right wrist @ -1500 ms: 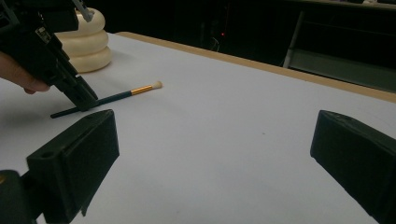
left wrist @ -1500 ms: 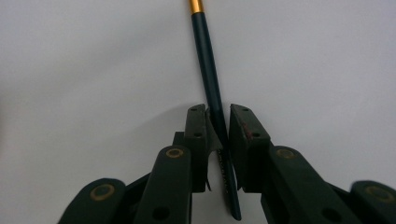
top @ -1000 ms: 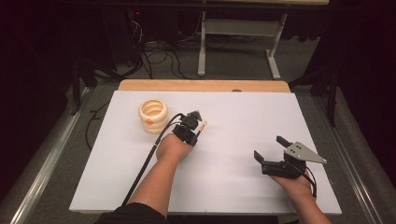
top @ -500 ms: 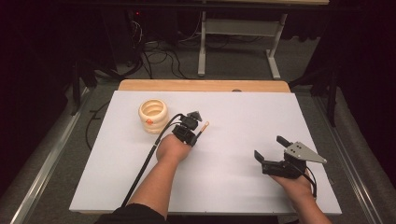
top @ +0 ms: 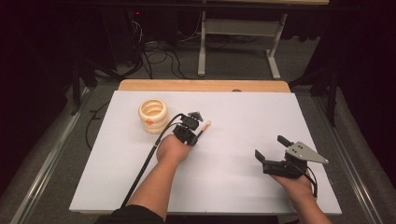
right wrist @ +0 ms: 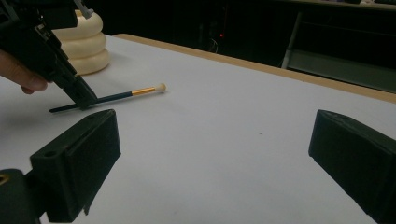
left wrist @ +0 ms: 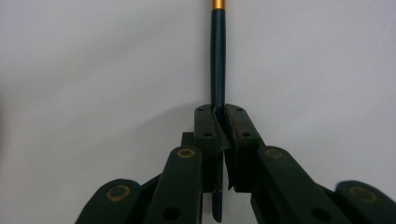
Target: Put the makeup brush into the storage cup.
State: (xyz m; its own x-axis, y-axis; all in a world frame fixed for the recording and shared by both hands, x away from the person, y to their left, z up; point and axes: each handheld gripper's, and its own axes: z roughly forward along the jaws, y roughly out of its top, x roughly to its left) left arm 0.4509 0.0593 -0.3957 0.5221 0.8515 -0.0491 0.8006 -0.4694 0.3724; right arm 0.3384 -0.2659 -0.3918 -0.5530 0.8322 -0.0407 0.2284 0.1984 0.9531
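A thin dark stick (left wrist: 218,56) with a gold band and a pale round tip (right wrist: 160,87) lies low on the white table (top: 233,116). My left gripper (left wrist: 220,112) is shut on its dark shaft, jaws pointing down at the table; in the high view that gripper (top: 198,135) sits just right of a cream ribbed pot (top: 153,115). The stick's pale tip (top: 208,123) points away to the right. My right gripper (top: 271,148) rests near the table's right front, jaws wide open with nothing between them. In the right gripper view the left gripper (right wrist: 86,100) pins the stick (right wrist: 116,96).
The cream pot (right wrist: 86,42) stands at the table's back left. A wooden strip (top: 201,85) edges the far side of the table. Cables and a metal desk frame (top: 233,32) lie on the floor beyond. A black cable (top: 149,158) trails from the left gripper along the forearm.
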